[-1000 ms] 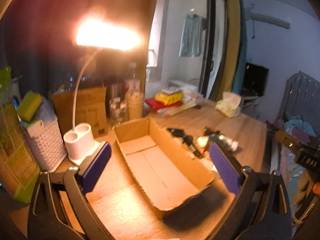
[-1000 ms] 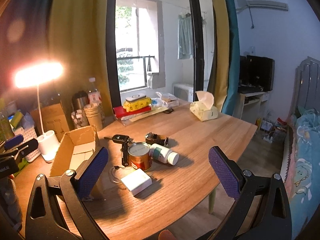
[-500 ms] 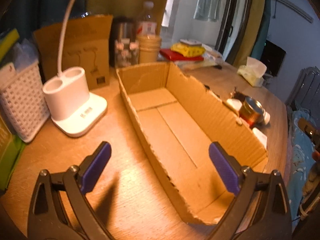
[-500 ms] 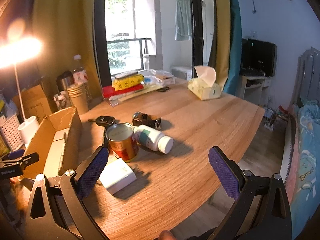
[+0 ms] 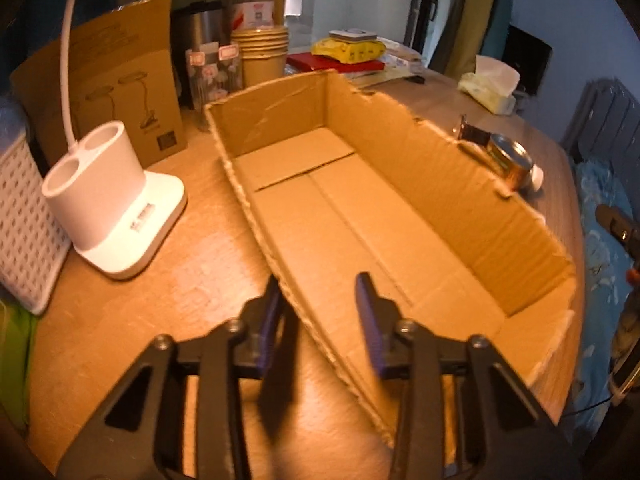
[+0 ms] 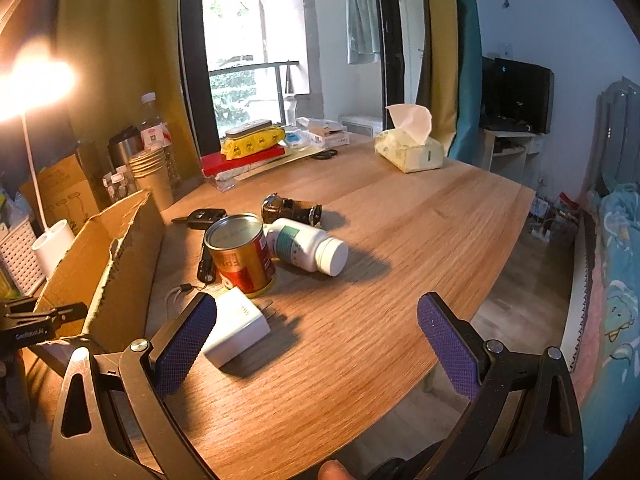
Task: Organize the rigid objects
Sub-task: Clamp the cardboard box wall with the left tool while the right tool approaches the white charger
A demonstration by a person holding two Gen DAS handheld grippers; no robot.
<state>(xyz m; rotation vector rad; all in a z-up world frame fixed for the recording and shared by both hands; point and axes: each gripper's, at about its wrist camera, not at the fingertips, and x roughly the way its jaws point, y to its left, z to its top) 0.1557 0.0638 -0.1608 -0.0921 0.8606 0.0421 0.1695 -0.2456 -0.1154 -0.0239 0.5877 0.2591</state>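
Left gripper [image 5: 320, 304] fingers astride, perhaps gripping, box wall [image 5: 292, 292]

You see a plain tan cardboard box [image 5: 400, 216], a red-and-gold can [image 6: 244, 260] and a white bottle [image 6: 306, 250] with a teal label. Your gripper pads [image 6: 184, 344] are purple, dot-textured; the white charger block [image 6: 236, 326] is unpatterned.

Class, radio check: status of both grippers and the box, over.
Left gripper jaws closing astride cardboard box near wall. Right gripper open, empty, by white adapter. Box empty; nothing blocking.
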